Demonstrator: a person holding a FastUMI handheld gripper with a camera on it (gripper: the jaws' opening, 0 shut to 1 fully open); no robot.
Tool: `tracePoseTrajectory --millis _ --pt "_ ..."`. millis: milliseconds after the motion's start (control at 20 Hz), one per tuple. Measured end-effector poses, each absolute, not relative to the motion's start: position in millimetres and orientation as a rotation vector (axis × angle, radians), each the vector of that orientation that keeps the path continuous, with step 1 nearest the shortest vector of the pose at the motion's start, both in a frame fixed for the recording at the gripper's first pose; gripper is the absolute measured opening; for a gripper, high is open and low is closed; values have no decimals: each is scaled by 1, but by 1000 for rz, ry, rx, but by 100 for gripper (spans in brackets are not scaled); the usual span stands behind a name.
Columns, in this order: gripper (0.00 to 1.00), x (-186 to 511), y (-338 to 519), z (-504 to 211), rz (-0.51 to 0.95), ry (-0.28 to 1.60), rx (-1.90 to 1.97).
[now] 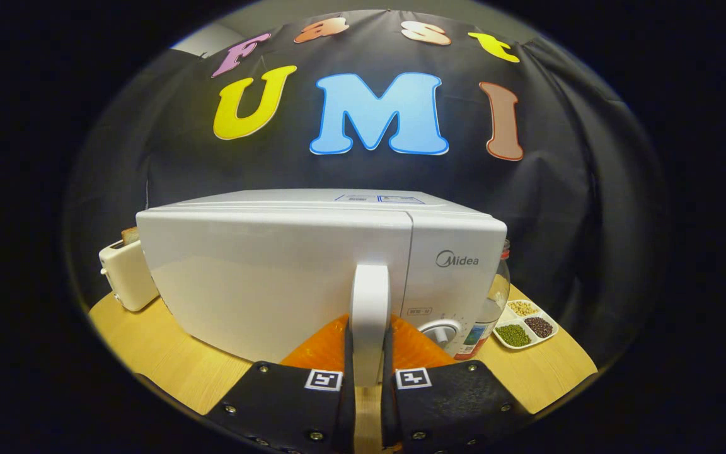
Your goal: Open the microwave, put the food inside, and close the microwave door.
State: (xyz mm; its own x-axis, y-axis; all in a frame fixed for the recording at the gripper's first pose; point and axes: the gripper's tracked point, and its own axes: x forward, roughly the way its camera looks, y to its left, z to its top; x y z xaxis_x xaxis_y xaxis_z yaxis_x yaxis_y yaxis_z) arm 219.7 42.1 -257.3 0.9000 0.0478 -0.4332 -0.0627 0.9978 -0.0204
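A wooden table (149, 353) is standing before a black cloth wall (558, 189). The microwave (275, 277) is sitting mid-table, its door lying flush with the body. A toaster (126, 274) is sitting just beside its left side, toward the table's left edge. At its right side a bottle (495, 296) is standing, and a tray (527, 328) of beans is lying near the right edge. The gripper (369, 369) is pinching the door handle (369, 302), both fingers pressing its sides. An orange mat (319, 350) is lying under the microwave's front.

microwave (287, 277) front panel | brand "Midea" | other labels unreadable
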Motion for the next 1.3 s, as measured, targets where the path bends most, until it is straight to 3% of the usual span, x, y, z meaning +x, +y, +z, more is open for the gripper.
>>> tracePoseTrajectory --millis 400,450,650,1100,1300 --pt "17 213 44 -252 44 459 -42" --pt "6 215 42 -255 34 463 -57" --pt "6 214 42 -254 27 474 -76" --pt "6 134 65 -243 39 480 -31" --pt "18 91 89 -237 101 509 22"
